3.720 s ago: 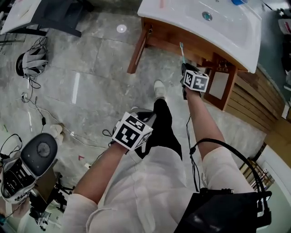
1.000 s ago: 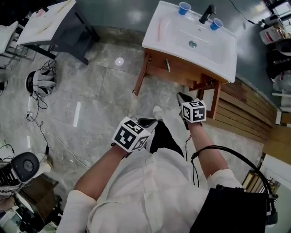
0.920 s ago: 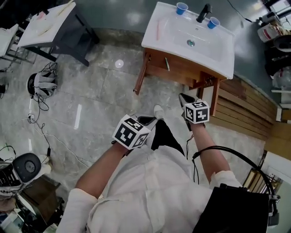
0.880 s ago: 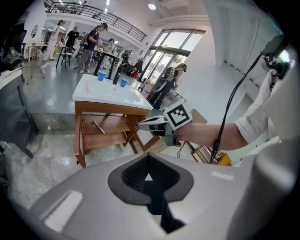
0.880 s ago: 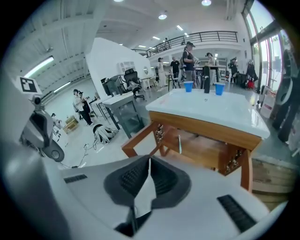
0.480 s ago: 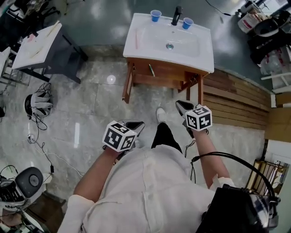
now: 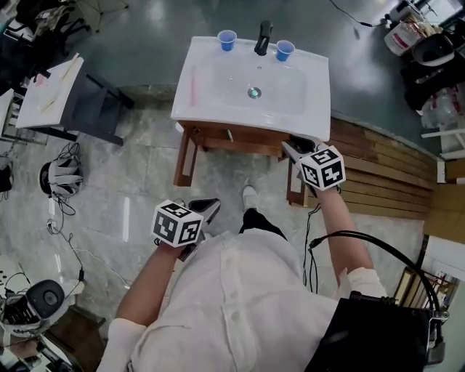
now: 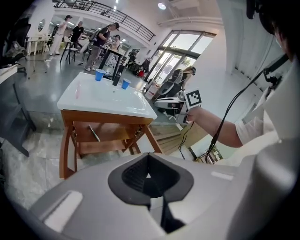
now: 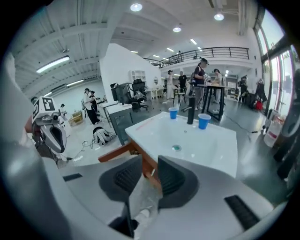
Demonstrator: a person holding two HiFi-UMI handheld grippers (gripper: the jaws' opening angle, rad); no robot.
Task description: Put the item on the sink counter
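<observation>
You face a white sink top on a brown wooden stand [image 7: 316, 87]. On your side of it the floor is grey marbled tile [image 7: 138, 167]; beyond it lies a dark, glossy floor [image 7: 145, 29]. Just right of the stand runs a low platform of light wooden slats [image 7: 378, 174]. Well to its left stands a dark grey table with a white top [image 7: 91, 112]. Far behind it you have tall windows [image 8: 180, 50], a railed mezzanine [image 9: 220, 49] and round ceiling lights [image 9: 136, 7].
</observation>
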